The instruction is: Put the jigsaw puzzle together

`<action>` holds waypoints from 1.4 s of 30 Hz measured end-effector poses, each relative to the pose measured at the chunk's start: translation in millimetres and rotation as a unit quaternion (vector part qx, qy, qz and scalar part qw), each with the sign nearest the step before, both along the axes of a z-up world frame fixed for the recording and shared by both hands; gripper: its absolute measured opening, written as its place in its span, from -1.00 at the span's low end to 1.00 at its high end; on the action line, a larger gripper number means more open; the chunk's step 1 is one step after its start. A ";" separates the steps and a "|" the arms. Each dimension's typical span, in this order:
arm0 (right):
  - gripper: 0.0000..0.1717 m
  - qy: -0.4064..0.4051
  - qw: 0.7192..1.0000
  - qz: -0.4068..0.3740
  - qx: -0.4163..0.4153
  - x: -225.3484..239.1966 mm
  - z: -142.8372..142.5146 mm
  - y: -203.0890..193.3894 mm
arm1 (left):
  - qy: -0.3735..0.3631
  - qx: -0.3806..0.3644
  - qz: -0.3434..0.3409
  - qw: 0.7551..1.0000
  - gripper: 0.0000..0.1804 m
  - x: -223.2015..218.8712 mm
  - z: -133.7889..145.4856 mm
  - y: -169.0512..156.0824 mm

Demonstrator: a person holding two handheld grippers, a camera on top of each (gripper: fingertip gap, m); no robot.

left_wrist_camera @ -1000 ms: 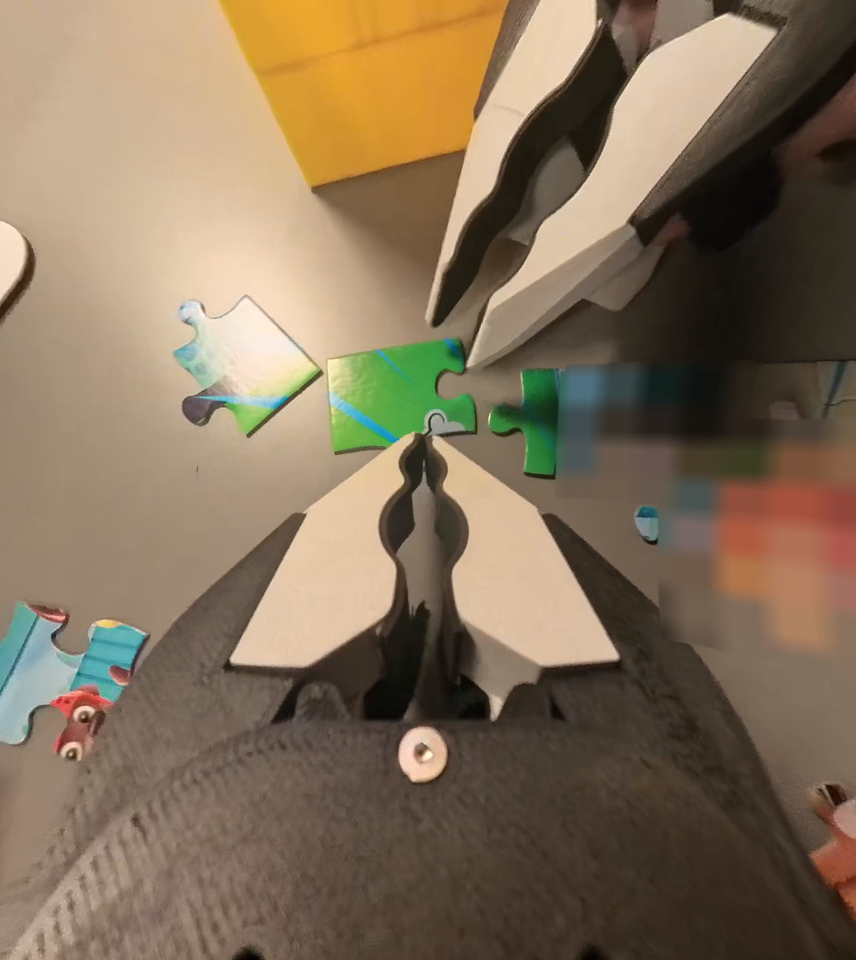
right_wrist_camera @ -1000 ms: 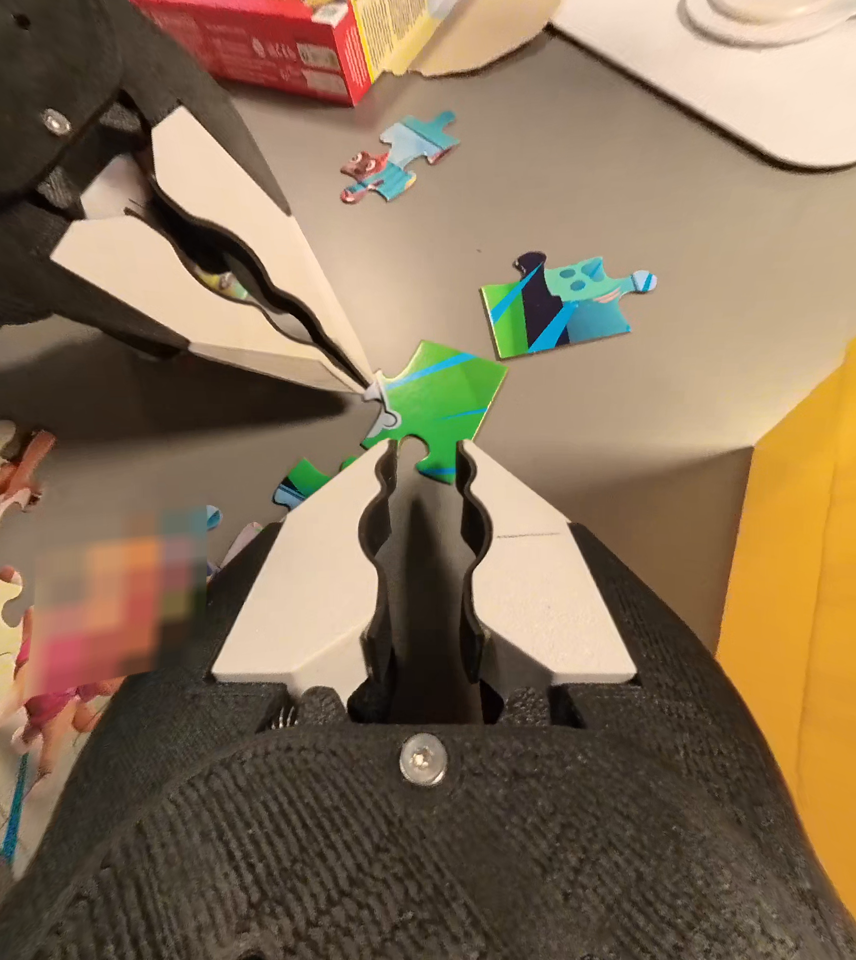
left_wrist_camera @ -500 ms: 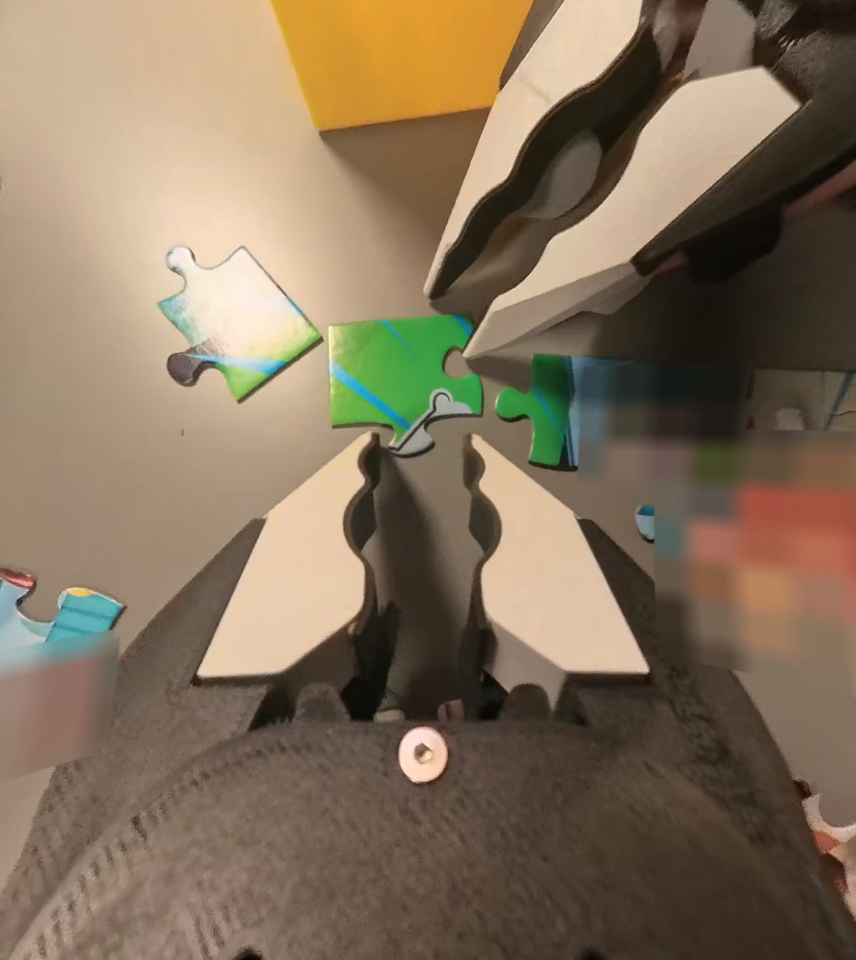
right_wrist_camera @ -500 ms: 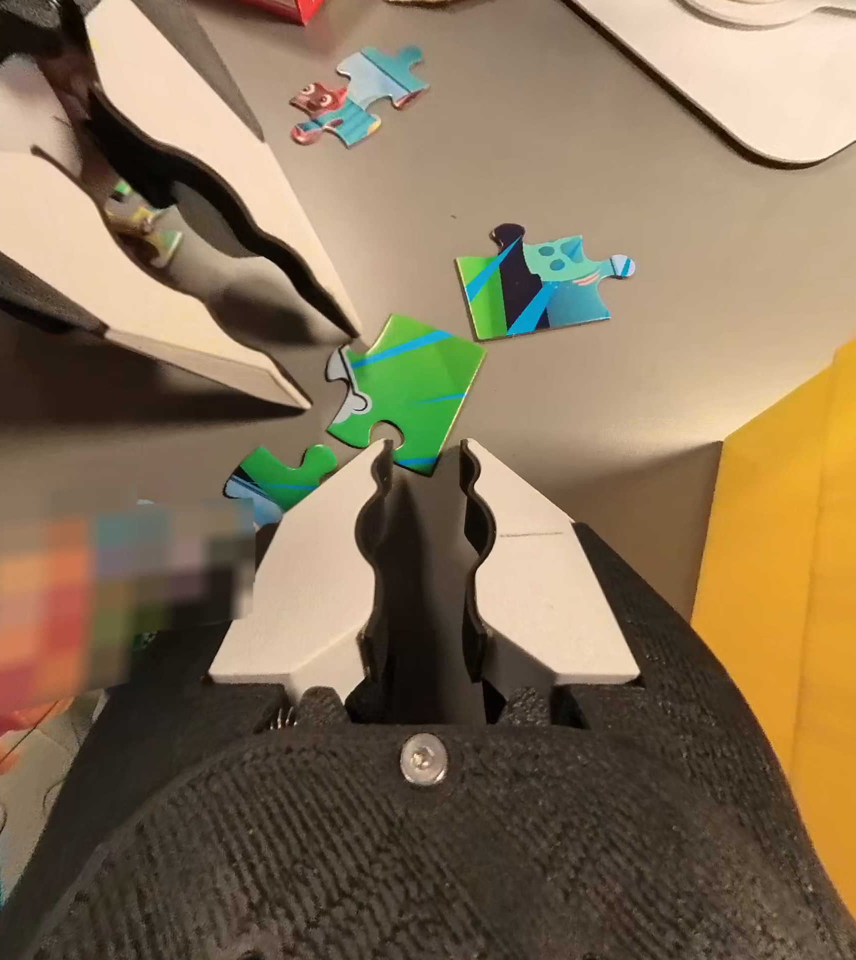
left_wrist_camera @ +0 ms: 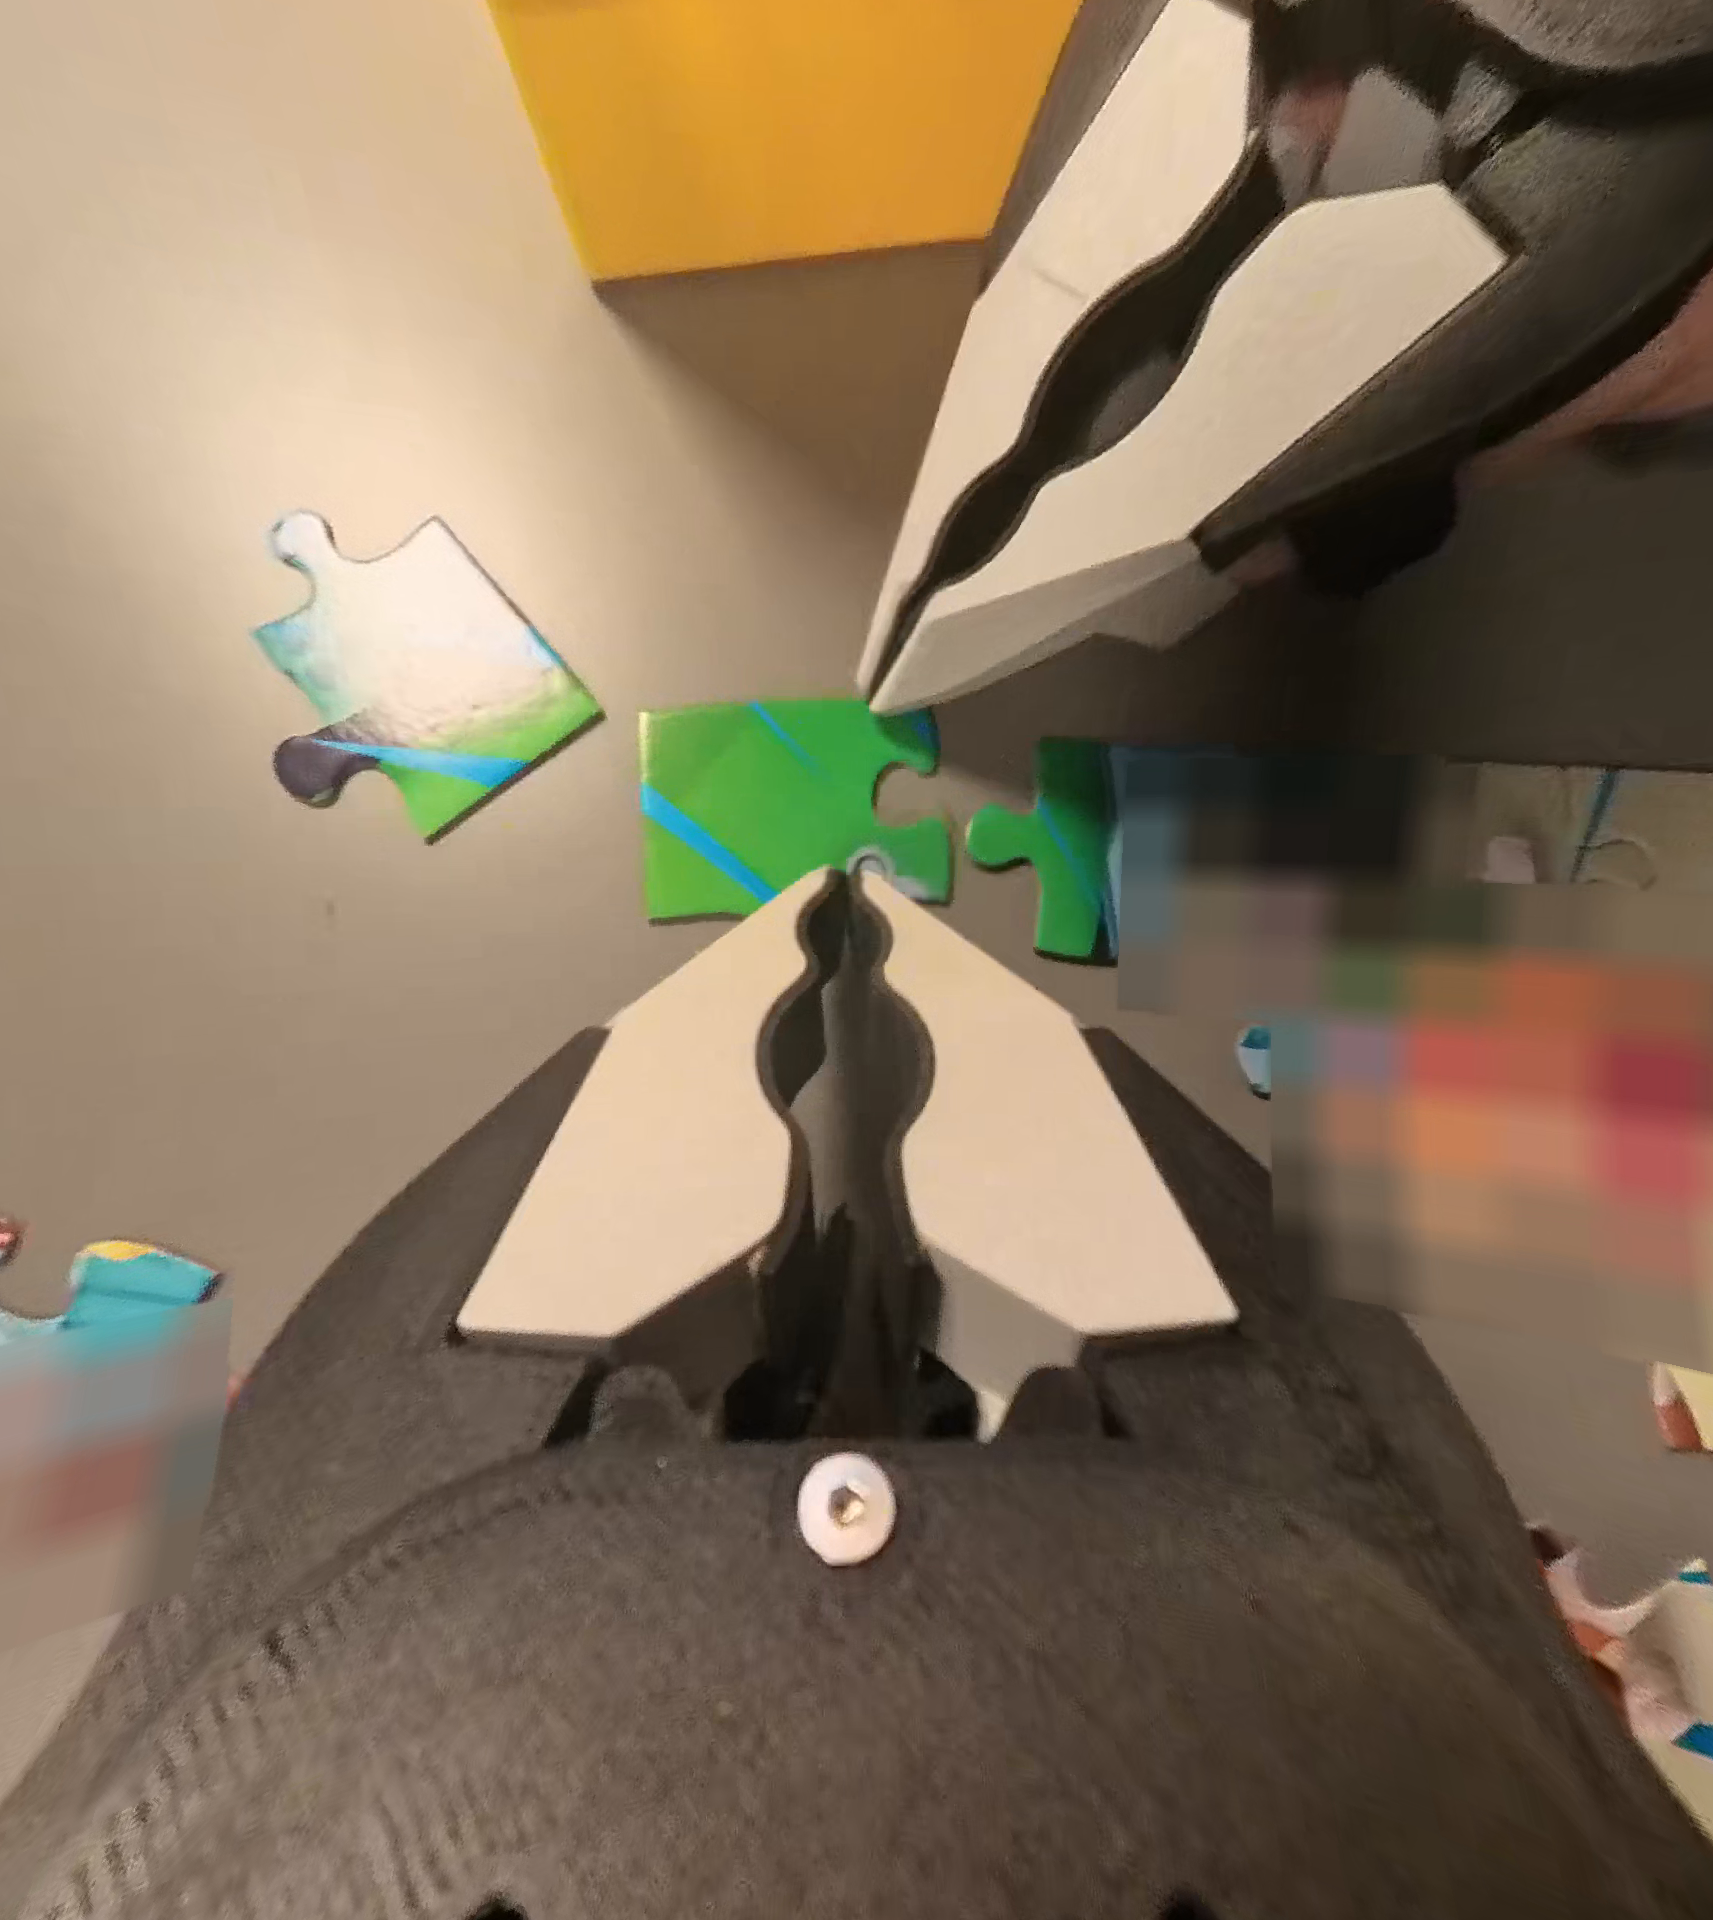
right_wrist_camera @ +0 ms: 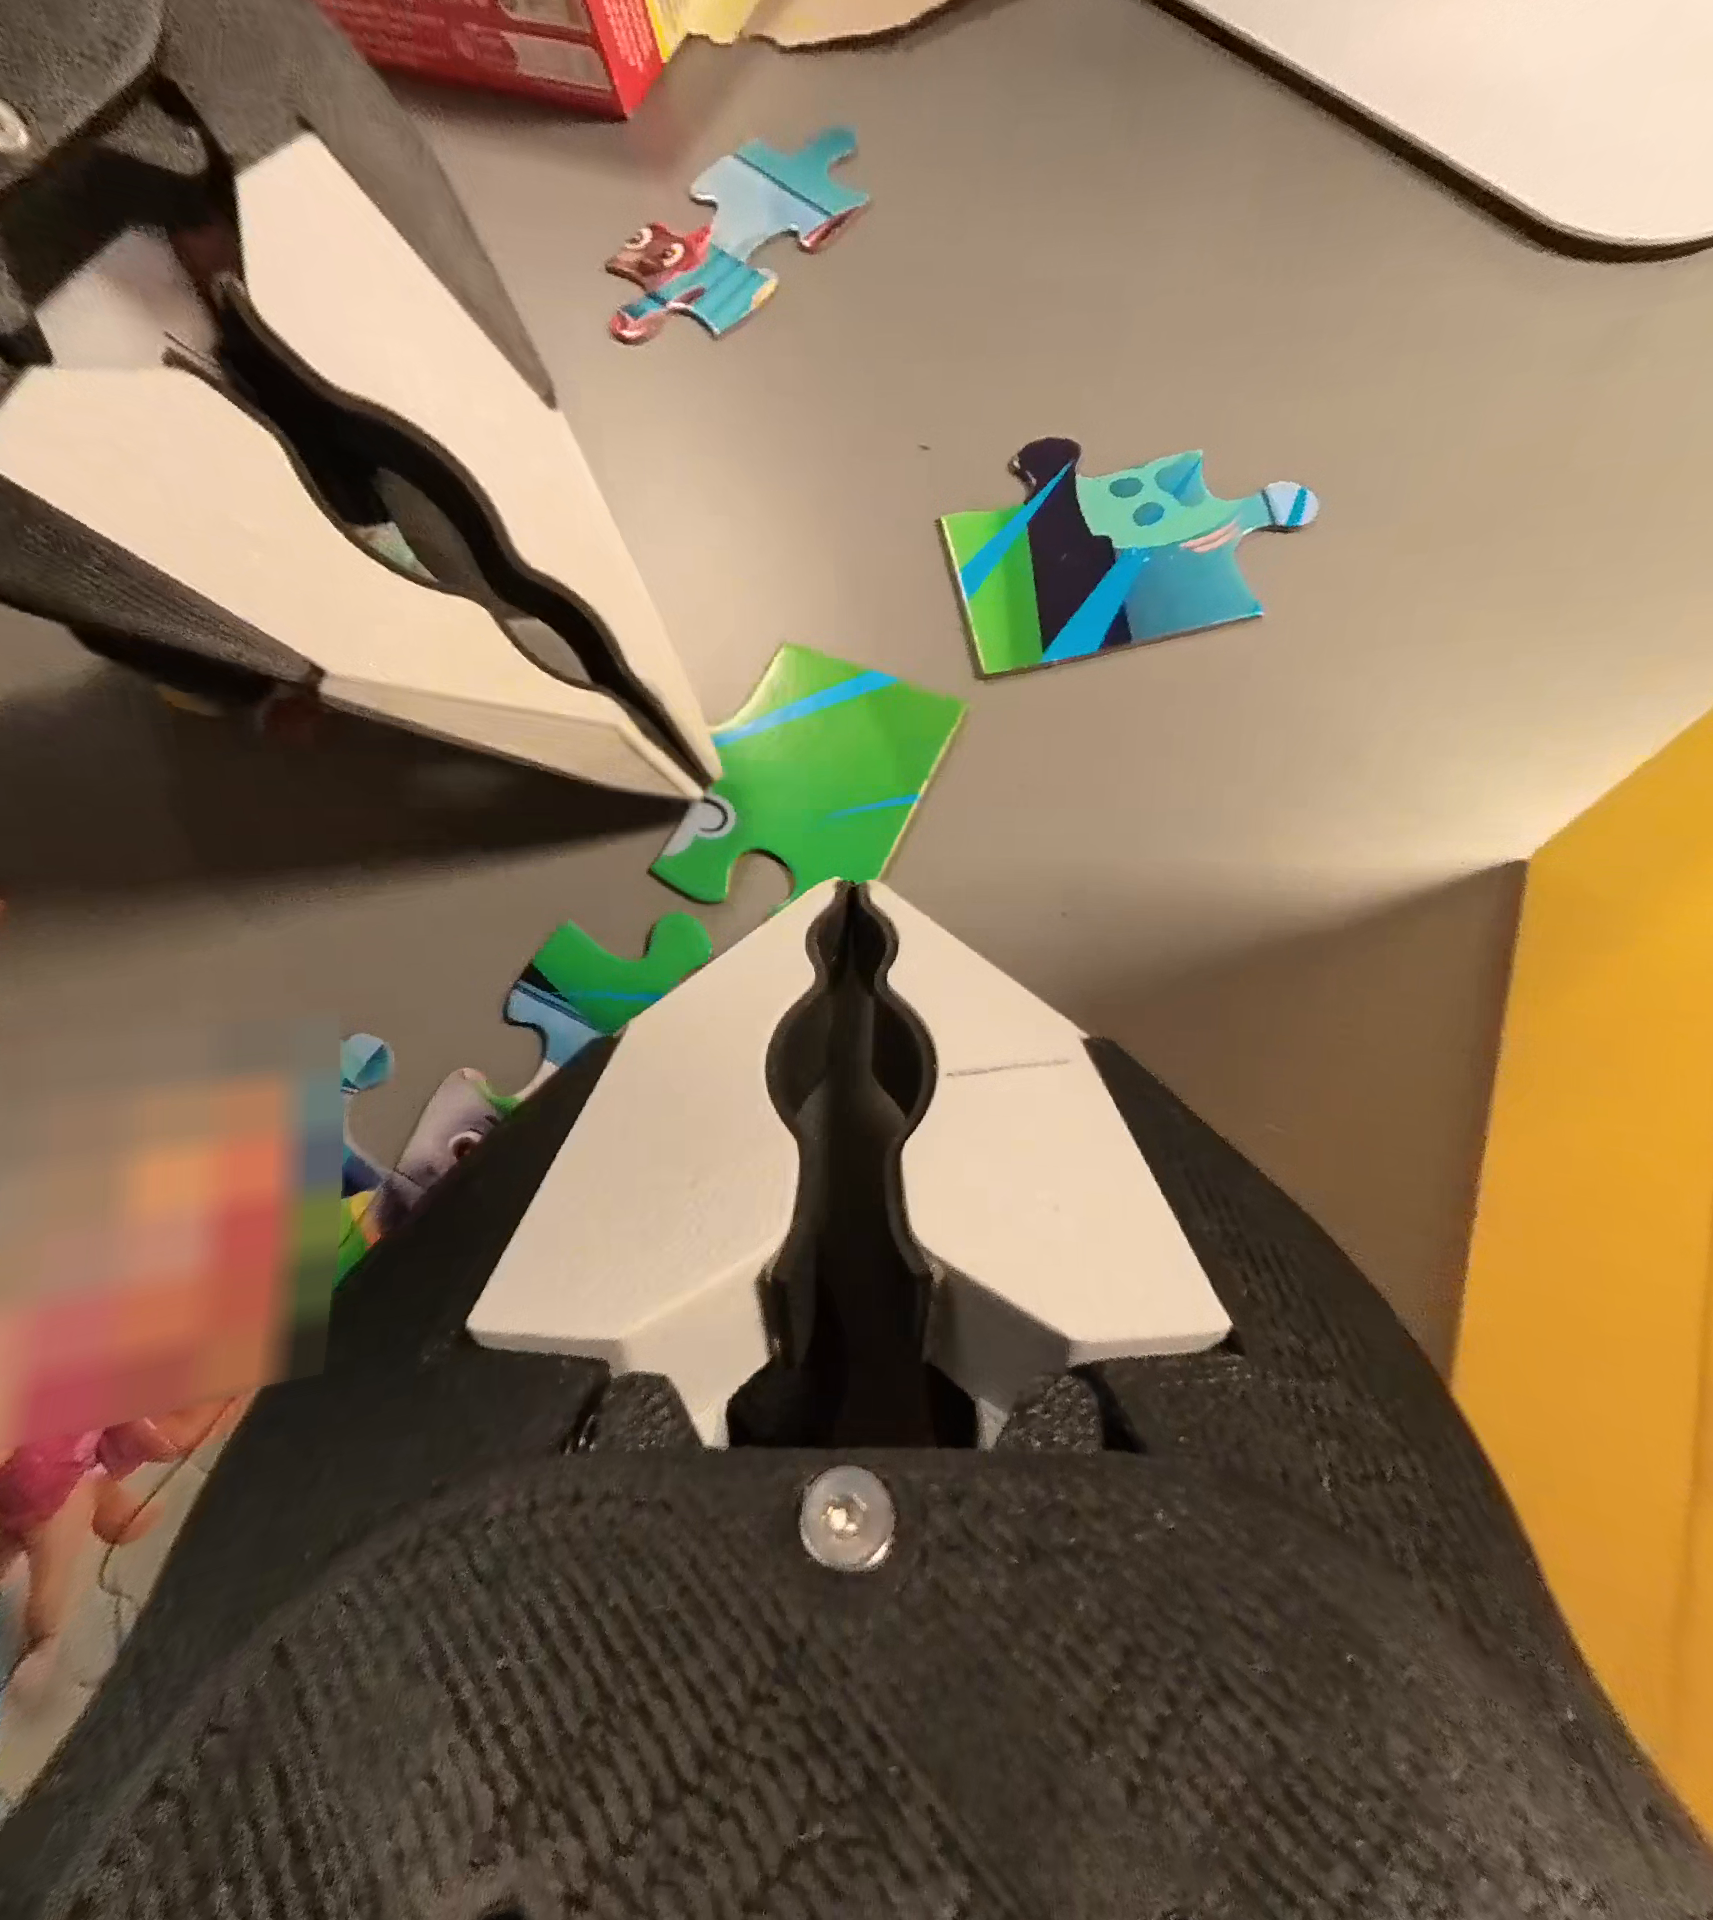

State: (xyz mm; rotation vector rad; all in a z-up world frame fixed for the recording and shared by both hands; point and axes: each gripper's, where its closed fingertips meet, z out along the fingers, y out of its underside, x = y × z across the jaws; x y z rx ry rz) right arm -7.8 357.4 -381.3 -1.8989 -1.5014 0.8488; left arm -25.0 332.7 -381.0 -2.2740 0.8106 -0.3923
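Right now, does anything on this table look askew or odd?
The green puzzle piece lies skewed and unjoined, its notch just short of the neighbouring piece's knob. Both shut claws, left and right, press tips at its edges.

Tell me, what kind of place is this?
Probably a tabletop set up for a jigsaw puzzle: loose puzzle pieces such as a green piece lie on a grey table, with a red box nearby.

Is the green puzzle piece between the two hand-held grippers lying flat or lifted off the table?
Flat. The green puzzle piece lies face up on the grey table, both shut gripper tips at its edges.
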 end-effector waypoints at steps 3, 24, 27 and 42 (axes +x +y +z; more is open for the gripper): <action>-1.00 0.000 1.000 0.013 0.000 -1.8 0.3 -5.2 | -0.004 -0.002 0.002 1.000 -1.00 0.4 -2.1 -3.3; -0.58 0.014 0.995 0.088 0.043 -7.0 21.5 -6.7 | 0.103 -0.083 0.015 0.991 -0.35 -9.3 -6.3 17.4; -0.46 -0.004 0.991 0.116 0.071 -9.7 35.0 -6.8 | 0.091 -0.048 0.001 0.995 -0.79 -6.0 -3.7 16.0; -0.44 -0.244 0.893 0.322 0.197 -54.5 11.5 17.7 | -0.040 0.101 0.158 0.982 -0.84 -54.8 27.4 8.7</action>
